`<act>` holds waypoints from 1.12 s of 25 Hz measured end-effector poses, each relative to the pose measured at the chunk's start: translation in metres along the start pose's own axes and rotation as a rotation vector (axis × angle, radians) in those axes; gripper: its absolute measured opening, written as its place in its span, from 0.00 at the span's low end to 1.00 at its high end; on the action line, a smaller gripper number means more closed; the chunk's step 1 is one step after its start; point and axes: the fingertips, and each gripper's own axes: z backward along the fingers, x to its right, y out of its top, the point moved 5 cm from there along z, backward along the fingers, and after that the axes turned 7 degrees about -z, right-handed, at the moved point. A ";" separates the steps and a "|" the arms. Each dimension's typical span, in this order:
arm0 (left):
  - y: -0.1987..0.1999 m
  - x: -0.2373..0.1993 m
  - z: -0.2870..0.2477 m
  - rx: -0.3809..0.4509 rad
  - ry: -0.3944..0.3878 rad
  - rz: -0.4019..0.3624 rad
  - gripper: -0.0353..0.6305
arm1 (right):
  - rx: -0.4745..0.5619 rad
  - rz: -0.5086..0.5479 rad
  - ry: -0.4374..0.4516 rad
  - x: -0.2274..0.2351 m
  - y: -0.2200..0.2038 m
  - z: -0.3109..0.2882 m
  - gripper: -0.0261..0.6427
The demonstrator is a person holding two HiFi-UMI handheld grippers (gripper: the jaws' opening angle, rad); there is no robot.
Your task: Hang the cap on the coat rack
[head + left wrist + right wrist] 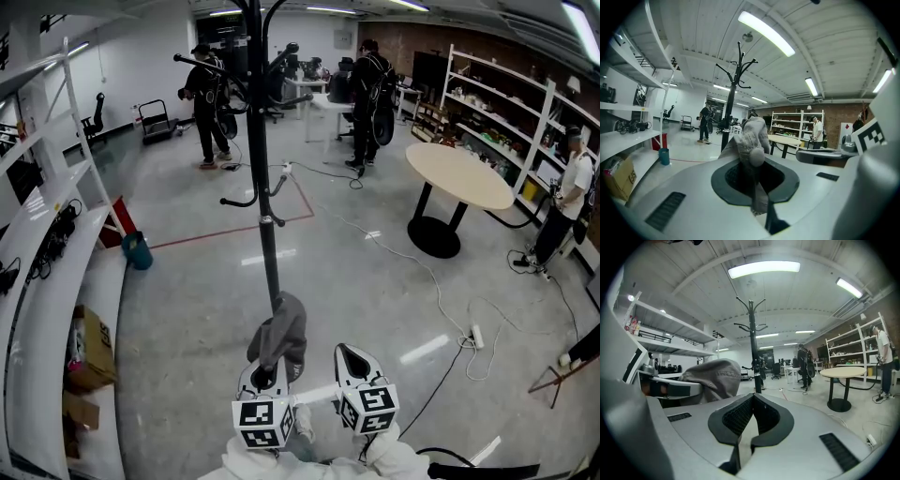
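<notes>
Jaws of the left gripper (266,376) clench the cap (280,332) directly below the coat rack (266,234) at frame centre; the right gripper (353,356) has its jaws closed, empty.

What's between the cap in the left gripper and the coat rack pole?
Only bare floor; the right gripper view shows the cap and coat rack apart.

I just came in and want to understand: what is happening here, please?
A person holds a gripper in each hand and faces a black coat rack that stands on the floor ahead. The left gripper has its fingers shut on a grey cap, which sticks up out of them. The right gripper is next to it, fingers together with nothing between them. The cap is not yet on the rack.
</notes>
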 end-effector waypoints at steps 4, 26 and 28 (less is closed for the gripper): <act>0.005 -0.006 -0.020 -0.002 0.004 0.000 0.07 | 0.003 0.000 0.000 0.007 0.005 -0.016 0.05; 0.020 -0.035 -0.125 -0.044 0.003 0.009 0.07 | 0.022 -0.024 0.041 0.048 0.039 -0.140 0.05; 0.022 -0.032 -0.132 -0.043 -0.003 0.007 0.07 | 0.020 -0.025 0.049 0.051 0.042 -0.149 0.05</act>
